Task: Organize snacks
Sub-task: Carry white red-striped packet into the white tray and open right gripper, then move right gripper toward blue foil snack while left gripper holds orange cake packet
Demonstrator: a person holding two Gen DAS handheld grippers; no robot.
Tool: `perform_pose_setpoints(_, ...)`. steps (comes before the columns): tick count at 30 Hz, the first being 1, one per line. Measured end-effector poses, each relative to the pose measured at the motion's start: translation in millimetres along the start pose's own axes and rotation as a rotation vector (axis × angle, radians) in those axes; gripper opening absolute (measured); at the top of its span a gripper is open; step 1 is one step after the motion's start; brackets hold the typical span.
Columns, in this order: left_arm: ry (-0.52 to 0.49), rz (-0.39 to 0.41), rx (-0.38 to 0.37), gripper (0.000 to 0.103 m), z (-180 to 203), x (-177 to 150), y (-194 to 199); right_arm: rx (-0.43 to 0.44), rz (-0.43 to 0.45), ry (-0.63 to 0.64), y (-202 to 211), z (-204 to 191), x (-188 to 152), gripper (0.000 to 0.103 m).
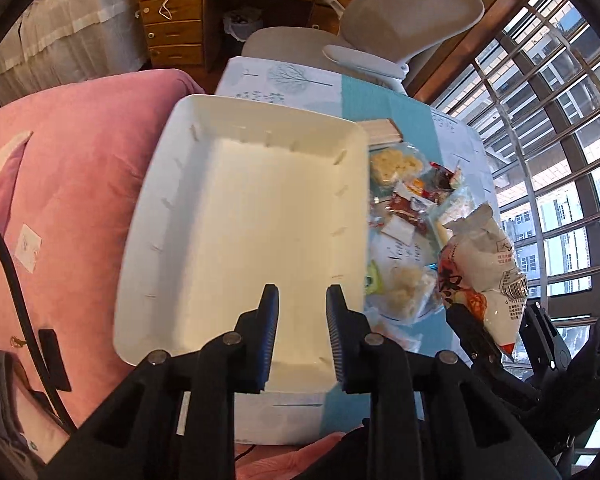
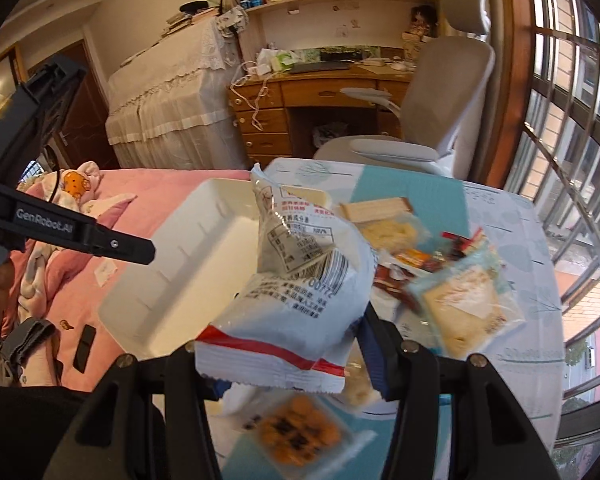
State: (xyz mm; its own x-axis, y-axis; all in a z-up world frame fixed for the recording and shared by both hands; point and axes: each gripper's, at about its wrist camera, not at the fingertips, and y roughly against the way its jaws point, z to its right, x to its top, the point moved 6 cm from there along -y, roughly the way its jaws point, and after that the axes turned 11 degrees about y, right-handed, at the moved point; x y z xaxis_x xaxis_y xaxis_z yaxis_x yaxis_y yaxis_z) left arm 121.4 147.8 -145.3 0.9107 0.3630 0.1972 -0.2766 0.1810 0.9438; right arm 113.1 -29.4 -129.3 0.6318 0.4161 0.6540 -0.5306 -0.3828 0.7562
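Since the white snack bag (image 2: 296,280) pinched at its sealed end by the right gripper (image 2: 288,364) above the white tray (image 2: 172,280) looks light, puffy and crushable, its crimped seam seems safest, while the left gripper (image 1: 302,344) hovers part-open, empty.

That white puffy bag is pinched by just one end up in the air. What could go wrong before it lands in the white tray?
The right gripper grips the snack bag only at its sealed end, so it may slip or swing. The white bin overhangs the table toward the pink bed and might tip. The left gripper is open, not steadying it.
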Motion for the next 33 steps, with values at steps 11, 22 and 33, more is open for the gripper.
perform_pose_setpoints(11, 0.005, -0.007, 0.046, 0.022, -66.7, 1.4, -10.4, 0.118, 0.006, 0.067, -28.0, -81.5, 12.6, 0.053)
perform_pose_setpoints(22, 0.052, 0.009, 0.091, 0.061, -77.3, -8.9, -13.9, 0.149, -0.046, -0.058, -41.3, -72.4, 2.6, 0.080)
perform_pose_setpoints(33, 0.155, 0.033, 0.005, 0.073, -49.2, -40.8, -15.7, 0.124, -0.123, -0.053, -27.4, -33.5, -24.9, 0.080)
